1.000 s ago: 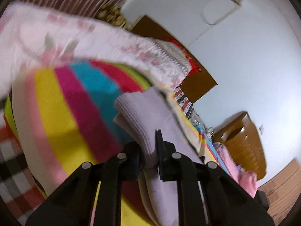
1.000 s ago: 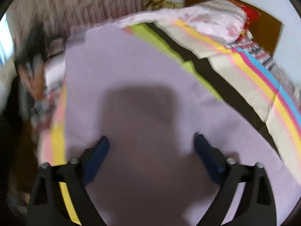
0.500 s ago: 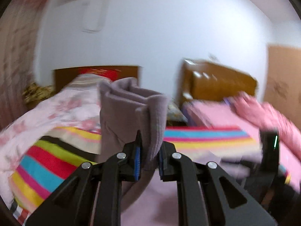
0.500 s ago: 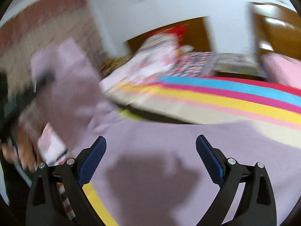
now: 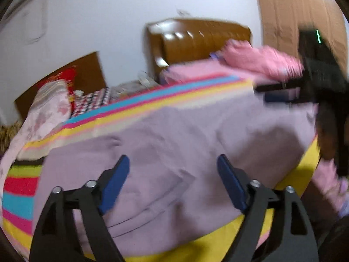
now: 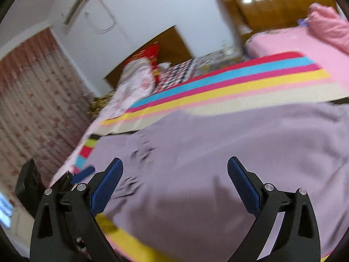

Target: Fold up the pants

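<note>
**Desk:** What does the left wrist view show?

**Me:** My left hand-held gripper sits at the bottom centre of the frame, jaws wide; they have just been opening, and nothing is between the blue pads. The pants, lilac, lie spread across the middle of the frame on the bed, whose striped cover shows at lower left and in a band above the cloth. A seam or pocket line runs across the fabric just above the jaws.

**Desk:** And the other one?

**Me:** My right hand-held gripper is at the bottom centre of the right wrist view, jaws also spread wide and holding nothing. The pants fill the middle and right of that frame, flat on the bed, with small creases near the left pad. In the left wrist view the right hand-held gripper shows as a dark blur at the right edge, over the far side of the pants. Whether either gripper touches the cloth I cannot tell.

**Desk:** Surroundings?

**Me:** A wooden headboard at upper right, a pink quilt below it, a curtain down the left edge, an air conditioner at upper left on a white wall.
</note>
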The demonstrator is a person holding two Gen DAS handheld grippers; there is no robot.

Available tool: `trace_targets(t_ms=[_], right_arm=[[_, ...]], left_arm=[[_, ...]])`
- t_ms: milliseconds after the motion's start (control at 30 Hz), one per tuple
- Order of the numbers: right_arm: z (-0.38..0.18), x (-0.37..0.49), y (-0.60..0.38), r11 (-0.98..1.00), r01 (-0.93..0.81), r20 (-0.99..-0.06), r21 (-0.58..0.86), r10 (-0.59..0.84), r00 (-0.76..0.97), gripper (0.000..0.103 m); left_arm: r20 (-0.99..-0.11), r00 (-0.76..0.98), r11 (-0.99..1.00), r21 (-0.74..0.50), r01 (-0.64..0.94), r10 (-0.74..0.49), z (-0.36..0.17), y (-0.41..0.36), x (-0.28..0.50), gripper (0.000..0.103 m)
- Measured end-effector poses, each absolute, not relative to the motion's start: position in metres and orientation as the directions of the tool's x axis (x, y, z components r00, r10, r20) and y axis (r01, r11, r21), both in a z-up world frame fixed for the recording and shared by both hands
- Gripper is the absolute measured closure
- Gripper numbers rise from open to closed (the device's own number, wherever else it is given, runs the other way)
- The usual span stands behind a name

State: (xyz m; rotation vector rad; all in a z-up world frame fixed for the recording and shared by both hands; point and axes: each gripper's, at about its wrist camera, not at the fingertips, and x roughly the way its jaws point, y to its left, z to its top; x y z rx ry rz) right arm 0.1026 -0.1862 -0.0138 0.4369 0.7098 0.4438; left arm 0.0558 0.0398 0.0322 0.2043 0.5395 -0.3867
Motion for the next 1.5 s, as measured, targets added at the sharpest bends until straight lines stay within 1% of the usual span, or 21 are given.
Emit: trace_targets(t_ms=[67, 100, 200, 267, 333, 400, 533, 600, 633, 733, 867, 933, 1100, 1133, 1167, 1200, 1233, 1267, 1333, 1433, 1500], right_arm=[[-0.018, 0.103, -0.165, 0.784, -0.288, -0.51, 0.549, 0.588, 0.628, 0.009], [-0.02, 0.104, -0.156, 0.761, -0.308, -0.502, 0.57, 0.62, 0.603, 0.009], [-0.039, 0.108, -0.127, 0.649, -0.341, -0.478, 0.681, 0.745, 0.464, 0.016], [-0.057, 0.114, -0.103, 0.597, -0.324, -0.487, 0.734, 0.795, 0.362, 0.022], [-0.069, 0.117, -0.082, 0.615, -0.317, -0.528, 0.722, 0.786, 0.32, 0.024], [-0.07, 0.115, -0.068, 0.662, -0.321, -0.578, 0.677, 0.749, 0.325, 0.024], [-0.067, 0.126, -0.041, 0.677, -0.328, -0.607, 0.659, 0.736, 0.301, 0.028], [-0.07, 0.138, -0.017, 0.749, -0.308, -0.695, 0.587, 0.661, 0.282, 0.028], [-0.075, 0.141, -0.011, 0.761, -0.292, -0.713, 0.579, 0.646, 0.273, 0.026], [-0.07, 0.142, -0.013, 0.788, -0.288, -0.734, 0.544, 0.613, 0.292, 0.03], [-0.066, 0.137, -0.023, 0.83, -0.26, -0.762, 0.494, 0.557, 0.331, 0.027], [-0.067, 0.143, -0.023, 0.807, -0.245, -0.737, 0.537, 0.59, 0.33, 0.026], [-0.064, 0.164, -0.012, 0.815, -0.215, -0.739, 0.537, 0.578, 0.346, 0.026], [-0.063, 0.166, -0.011, 0.819, -0.21, -0.741, 0.533, 0.572, 0.351, 0.035], [-0.062, 0.168, -0.009, 0.835, -0.203, -0.751, 0.512, 0.55, 0.366, 0.05], [-0.062, 0.168, -0.008, 0.85, -0.201, -0.761, 0.487, 0.526, 0.38, 0.059], [-0.063, 0.168, -0.008, 0.855, -0.201, -0.762, 0.478, 0.517, 0.389, 0.075], [-0.064, 0.167, -0.012, 0.851, -0.205, -0.749, 0.483, 0.523, 0.406, 0.087], [-0.057, 0.161, -0.021, 0.809, -0.241, -0.677, 0.535, 0.582, 0.45, 0.088], [-0.025, 0.158, -0.018, 0.794, -0.296, -0.623, 0.531, 0.603, 0.499, 0.089], [0.01, 0.161, -0.003, 0.784, -0.373, -0.585, 0.496, 0.619, 0.524, 0.089]], left_arm=[[-0.496, 0.83, 0.948, 0.042, 0.316, -0.254, 0.04, 0.068, 0.05, 0.003], [-0.487, 0.846, 0.966, 0.02, 0.258, -0.216, 0.041, 0.086, 0.047, 0.002], [-0.496, 0.867, 0.999, -0.029, 0.043, -0.052, 0.027, 0.146, 0.043, 0.002], [-0.5, 0.866, 0.997, -0.058, -0.042, 0.008, 0.018, 0.172, 0.041, 0.002], [-0.49, 0.871, 0.991, -0.095, -0.096, 0.037, 0.009, 0.192, 0.027, 0.002], [-0.475, 0.878, 0.987, -0.108, -0.12, 0.055, 0.0, 0.204, 0.017, 0.002], [-0.474, 0.878, 0.98, -0.134, -0.145, 0.065, -0.02, 0.217, 0.004, 0.002], [-0.491, 0.869, 0.976, -0.153, -0.154, 0.06, -0.024, 0.221, 0.0, 0.002], [-0.492, 0.869, 0.976, -0.155, -0.155, 0.06, -0.024, 0.225, -0.005, 0.002], [-0.471, 0.879, 0.981, -0.128, -0.147, 0.071, -0.015, 0.218, -0.013, 0.002], [-0.469, 0.879, 0.982, -0.106, -0.154, 0.087, -0.016, 0.224, -0.025, 0.002], [-0.478, 0.875, 0.982, -0.113, -0.154, 0.082, -0.021, 0.224, -0.029, 0.002], [-0.495, 0.866, 0.986, -0.098, -0.136, 0.07, -0.027, 0.22, -0.029, 0.002], [-0.49, 0.869, 0.988, -0.09, -0.129, 0.069, -0.025, 0.219, -0.031, 0.002], [-0.487, 0.87, 0.989, -0.079, -0.126, 0.072, -0.023, 0.219, -0.032, 0.002], [-0.485, 0.871, 0.99, -0.07, -0.124, 0.075, -0.021, 0.219, -0.032, 0.002], [-0.487, 0.87, 0.991, -0.064, -0.12, 0.074, -0.019, 0.22, -0.032, 0.002], [-0.492, 0.868, 0.992, -0.06, -0.115, 0.07, -0.018, 0.221, -0.031, 0.002], [-0.5, 0.863, 0.992, -0.051, -0.112, 0.072, -0.016, 0.223, -0.027, 0.002], [-0.507, 0.861, 0.992, -0.07, -0.101, 0.052, -0.01, 0.226, -0.017, 0.002], [-0.527, 0.849, 0.991, -0.09, -0.1, 0.038, -0.002, 0.225, -0.002, 0.002]])
